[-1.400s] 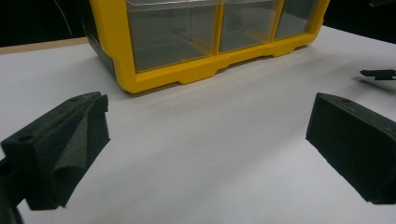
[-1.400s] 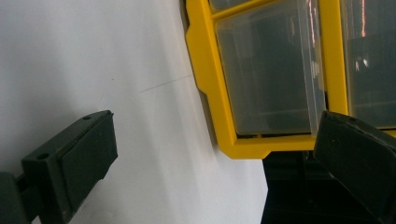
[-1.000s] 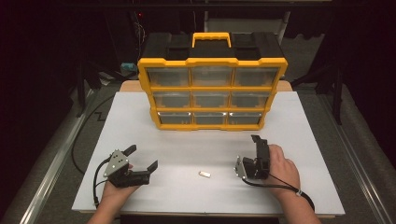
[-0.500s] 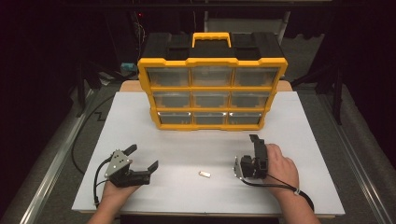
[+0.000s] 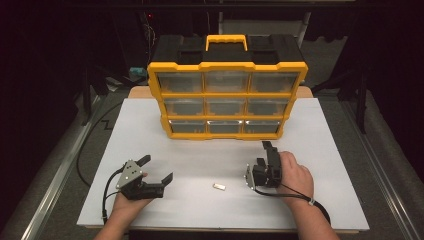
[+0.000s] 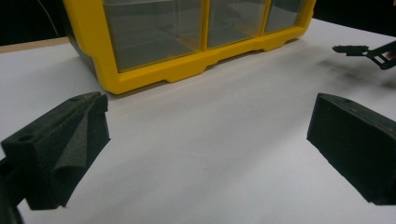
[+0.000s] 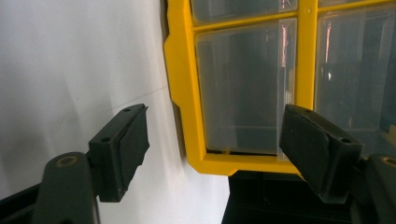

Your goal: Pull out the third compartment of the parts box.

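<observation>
Lying between both claws, a small pale piece (image 5: pixel 218 187) stays unidentifiable.

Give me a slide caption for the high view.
Two open hand-held grippers, left and right, flank a small metal piece before a yellow drawer organizer.

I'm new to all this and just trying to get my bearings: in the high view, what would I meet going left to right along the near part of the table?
Left tongs, jaws apart → small pale piece lying on the white table → right tongs, nothing between their jaws.
</observation>
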### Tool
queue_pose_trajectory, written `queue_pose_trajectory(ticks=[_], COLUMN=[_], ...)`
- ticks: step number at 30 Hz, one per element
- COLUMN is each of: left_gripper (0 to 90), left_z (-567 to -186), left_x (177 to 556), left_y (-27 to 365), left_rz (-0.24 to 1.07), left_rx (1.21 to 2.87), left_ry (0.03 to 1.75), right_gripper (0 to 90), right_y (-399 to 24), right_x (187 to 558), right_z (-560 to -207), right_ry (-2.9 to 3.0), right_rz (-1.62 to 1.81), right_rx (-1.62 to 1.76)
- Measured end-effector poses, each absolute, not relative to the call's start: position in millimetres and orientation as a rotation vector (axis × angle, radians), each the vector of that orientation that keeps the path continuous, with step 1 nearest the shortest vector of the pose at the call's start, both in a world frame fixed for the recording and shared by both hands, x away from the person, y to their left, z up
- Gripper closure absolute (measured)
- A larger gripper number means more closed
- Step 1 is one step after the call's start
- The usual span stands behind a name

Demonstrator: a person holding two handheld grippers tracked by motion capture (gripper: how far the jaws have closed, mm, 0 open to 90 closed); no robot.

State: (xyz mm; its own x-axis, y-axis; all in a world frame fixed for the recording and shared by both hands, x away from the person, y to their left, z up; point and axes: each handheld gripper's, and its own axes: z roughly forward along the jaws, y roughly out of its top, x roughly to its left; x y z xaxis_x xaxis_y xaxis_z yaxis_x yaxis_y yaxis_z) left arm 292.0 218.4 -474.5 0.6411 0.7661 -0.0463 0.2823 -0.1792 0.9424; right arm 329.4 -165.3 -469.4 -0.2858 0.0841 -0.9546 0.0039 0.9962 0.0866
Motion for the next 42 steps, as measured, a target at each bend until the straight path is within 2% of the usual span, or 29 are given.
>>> queue_pose_trajectory(ticks=[15, 42], left_gripper=[0.3, 0.5], left_z=[-474, -474], left_x=[291, 290], left_y=[218, 218], left_rz=[0.543, 0.537], left_rx=[1.749, 1.743], left_ry=[0.837, 0.814], right_gripper=[27.5, 29.7], right_y=[-163, -158], right_x=[334, 348], right_z=[-457, -397], right_ry=[1.809, 1.704], right_rz=[0.094, 0.107], right_rx=[0.112, 0.121])
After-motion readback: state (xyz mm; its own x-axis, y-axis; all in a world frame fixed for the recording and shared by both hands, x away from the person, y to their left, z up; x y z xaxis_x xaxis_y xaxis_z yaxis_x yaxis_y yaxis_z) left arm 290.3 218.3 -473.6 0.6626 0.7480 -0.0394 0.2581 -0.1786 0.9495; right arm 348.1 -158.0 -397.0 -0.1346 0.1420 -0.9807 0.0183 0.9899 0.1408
